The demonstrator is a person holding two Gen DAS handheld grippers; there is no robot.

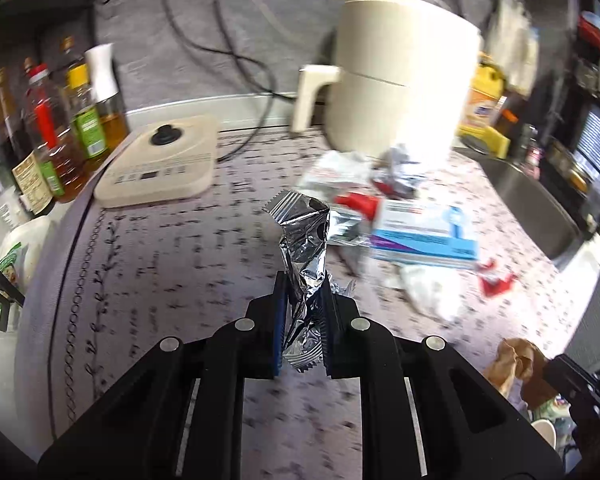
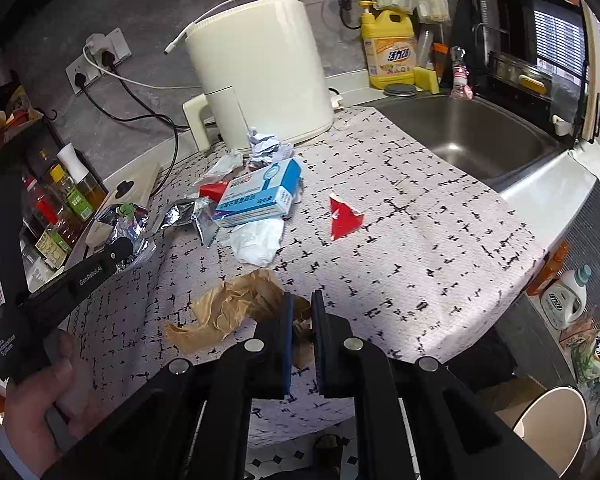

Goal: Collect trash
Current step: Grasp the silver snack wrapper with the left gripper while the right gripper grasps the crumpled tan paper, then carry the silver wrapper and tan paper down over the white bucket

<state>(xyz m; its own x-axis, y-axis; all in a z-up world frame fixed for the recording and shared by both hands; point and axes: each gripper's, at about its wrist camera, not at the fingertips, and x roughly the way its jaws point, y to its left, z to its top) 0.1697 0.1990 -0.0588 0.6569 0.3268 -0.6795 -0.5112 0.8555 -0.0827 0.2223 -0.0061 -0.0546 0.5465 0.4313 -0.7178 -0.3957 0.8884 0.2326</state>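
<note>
Gripping foil wrapper (image 1: 306,264) upright, left tool (image 1: 303,304).

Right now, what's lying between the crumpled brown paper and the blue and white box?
A crumpled white tissue lies between the crumpled brown paper and the blue and white cardboard box, touching the box's near edge. The right wrist view shows it best.

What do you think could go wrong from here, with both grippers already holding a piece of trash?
1. The left gripper pinches only the lower part of the tall foil wrapper; the crumpled foil could slide out in transit.
2. The right gripper grips just one edge of the brown paper; the rest trails on the mat and may tear or drag.
3. That trailing paper lies close to the white tissue and might sweep it along.
</note>
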